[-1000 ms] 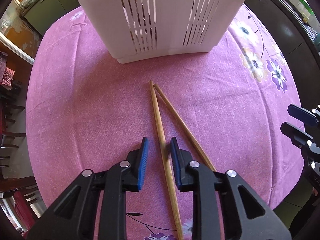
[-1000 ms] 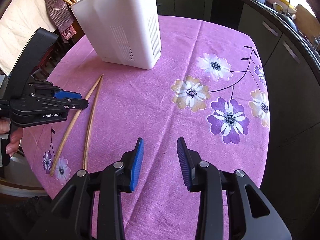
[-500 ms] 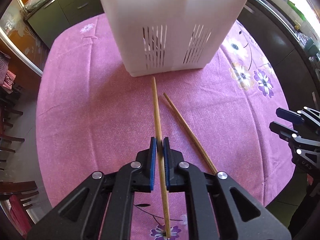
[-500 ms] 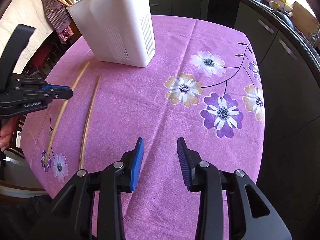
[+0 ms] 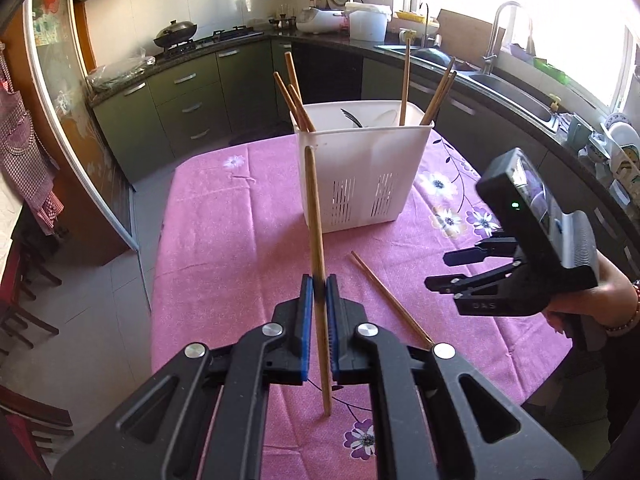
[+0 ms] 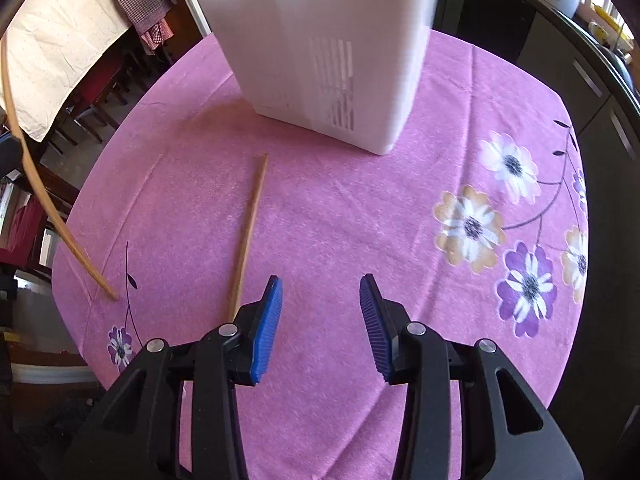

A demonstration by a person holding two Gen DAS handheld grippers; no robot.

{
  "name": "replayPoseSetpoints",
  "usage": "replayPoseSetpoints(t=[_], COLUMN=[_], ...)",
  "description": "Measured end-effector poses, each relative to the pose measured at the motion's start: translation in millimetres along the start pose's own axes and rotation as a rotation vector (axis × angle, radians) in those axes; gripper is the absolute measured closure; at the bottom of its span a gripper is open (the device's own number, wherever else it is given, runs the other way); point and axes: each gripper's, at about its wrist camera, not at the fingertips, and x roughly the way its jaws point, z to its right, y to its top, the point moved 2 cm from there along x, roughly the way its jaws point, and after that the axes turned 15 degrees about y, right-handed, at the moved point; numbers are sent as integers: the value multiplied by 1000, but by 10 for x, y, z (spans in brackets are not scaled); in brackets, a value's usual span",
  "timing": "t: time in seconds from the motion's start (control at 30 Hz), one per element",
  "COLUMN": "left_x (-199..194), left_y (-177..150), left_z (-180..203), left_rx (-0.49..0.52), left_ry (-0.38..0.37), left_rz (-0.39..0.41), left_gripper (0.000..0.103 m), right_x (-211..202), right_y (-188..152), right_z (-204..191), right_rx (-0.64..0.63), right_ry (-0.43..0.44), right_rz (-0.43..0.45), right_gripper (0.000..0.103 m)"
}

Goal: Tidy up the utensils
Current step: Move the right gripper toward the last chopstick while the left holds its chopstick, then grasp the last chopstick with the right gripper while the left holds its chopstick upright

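Observation:
My left gripper (image 5: 318, 280) is shut on a wooden chopstick (image 5: 314, 208) and holds it nearly upright above the pink tablecloth (image 5: 224, 240). That chopstick (image 6: 40, 192) also shows at the far left of the right wrist view. A second chopstick (image 5: 384, 296) lies flat on the cloth, just left of my right gripper (image 6: 320, 292). The right gripper's jaws are opening and nothing is between them. It points down at the cloth, with the lying chopstick (image 6: 250, 228) beside its left finger. The white slotted utensil holder (image 5: 360, 168) stands at the far side with several chopsticks upright in it.
A person's hand (image 5: 592, 300) carries the right gripper (image 5: 438, 270) at the table's right edge. Dark kitchen cabinets and a sink (image 5: 512, 92) wrap around behind the table. Chairs (image 5: 24, 312) stand off the left edge. The holder (image 6: 320, 40) looms close ahead of the right gripper.
My left gripper shut on one chopstick and lifted it off the cloth, tilting up so the kitchen shows. My right gripper moved left toward the other chopstick and widened slightly.

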Motion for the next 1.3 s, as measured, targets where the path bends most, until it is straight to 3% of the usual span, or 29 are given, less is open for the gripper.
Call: replayPoseSetpoints(t=[0.2,0.47,0.53,0.63,0.77,0.97,1.17,1.3], left_x=[-56,-113,-119,-118,-119,-140,-172,-216], left_y=[-82,-140,-153,-155,-164,-170,-193,-248], left_z=[-124,-186,-166,-157,-166,-180,-211,-208], left_rx=[-25,-27,-22,-22,-23,-26,-45,-41], left_ry=[0,-9,-9,-13,-13,-10,-22,-24], left_rz=[34,56,61,64,65,64,69,85], left_gripper=[96,96,96,96,96,96,96,96], right_x=[318,529,531,543,259,-724,-1287,-1461], right_y=[250,344,365,400,409,273,-328,-725], right_z=[-309,-456,-480,-493,-509,-682,-750,-750], right_rx=[-44,-46,-43,-17,-21,-67,-107,-104], right_ry=[-20,-41,-34,-14,10,26,-4,4], right_rz=[-57,-117,-117,-107,-15,243,376,413], right_gripper=[64,81,94,96,96,96,97,96])
